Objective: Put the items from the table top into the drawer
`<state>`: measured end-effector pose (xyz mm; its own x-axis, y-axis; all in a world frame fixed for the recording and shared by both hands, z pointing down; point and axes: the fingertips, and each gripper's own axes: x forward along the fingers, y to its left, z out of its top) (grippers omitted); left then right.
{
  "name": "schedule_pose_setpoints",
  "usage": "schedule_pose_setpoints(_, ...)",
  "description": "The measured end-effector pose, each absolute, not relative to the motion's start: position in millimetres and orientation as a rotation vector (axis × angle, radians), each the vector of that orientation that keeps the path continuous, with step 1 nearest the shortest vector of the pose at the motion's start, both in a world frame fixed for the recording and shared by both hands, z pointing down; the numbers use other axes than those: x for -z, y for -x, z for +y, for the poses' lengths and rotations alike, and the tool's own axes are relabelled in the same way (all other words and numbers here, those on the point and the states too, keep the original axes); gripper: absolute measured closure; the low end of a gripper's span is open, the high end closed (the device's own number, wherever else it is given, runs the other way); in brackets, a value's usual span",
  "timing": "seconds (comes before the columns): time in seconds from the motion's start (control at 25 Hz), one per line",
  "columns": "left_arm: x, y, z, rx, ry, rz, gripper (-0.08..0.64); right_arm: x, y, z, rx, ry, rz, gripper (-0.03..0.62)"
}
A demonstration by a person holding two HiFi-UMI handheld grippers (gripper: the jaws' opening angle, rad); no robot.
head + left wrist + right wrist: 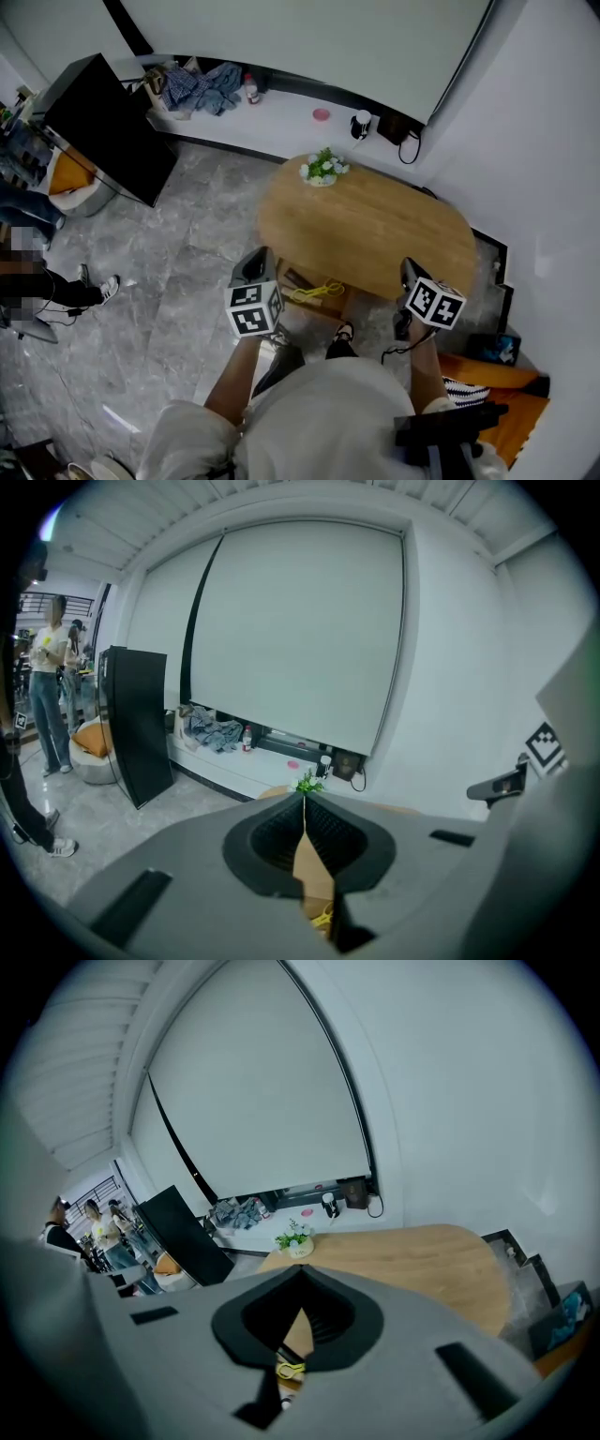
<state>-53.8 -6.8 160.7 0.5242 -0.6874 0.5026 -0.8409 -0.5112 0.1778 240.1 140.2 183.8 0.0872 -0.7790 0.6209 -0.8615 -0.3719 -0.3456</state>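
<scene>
Two hand-held grippers, both clenched and empty, hang at the near edge of one oval wooden table point(394, 225). The left gripper point(255, 267) sits lower centre-left in the head view and the right gripper point(409, 272) lower centre-right, each bearing one marker cube. In each gripper view the jaws meet at the tips with nothing between them.

One item stands on the table top: a small potted plant point(323, 169) at the far left end, well apart from both grippers. The rest of the wood is bare.

Between the two grippers, under the table's near edge, one drawer point(295, 279) stands open. One yellow cord point(316, 292) lies inside; what else it holds cannot be made out.

Beyond the table, a white ledge point(281, 117) runs along the wall at the top of the frame. On it, from left to right, are one heap of blue clothes point(202, 86), one bottle point(251, 89), one pink dish point(322, 114) and one mug point(361, 123). One black panel point(108, 127) stands on the grey floor at upper left. One large white screen point(309, 37) hangs above the ledge.

At the far left of the left gripper view, one person point(47, 696) in a light top and jeans stands beside the panel.
</scene>
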Motion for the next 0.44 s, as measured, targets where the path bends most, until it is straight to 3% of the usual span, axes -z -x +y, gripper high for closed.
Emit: schedule_pose_setpoints(0.44,-149,70,1,-0.494,-2.363,-1.296,0.551,-165,-232,143,-1.084,-2.215,-1.715,0.601)
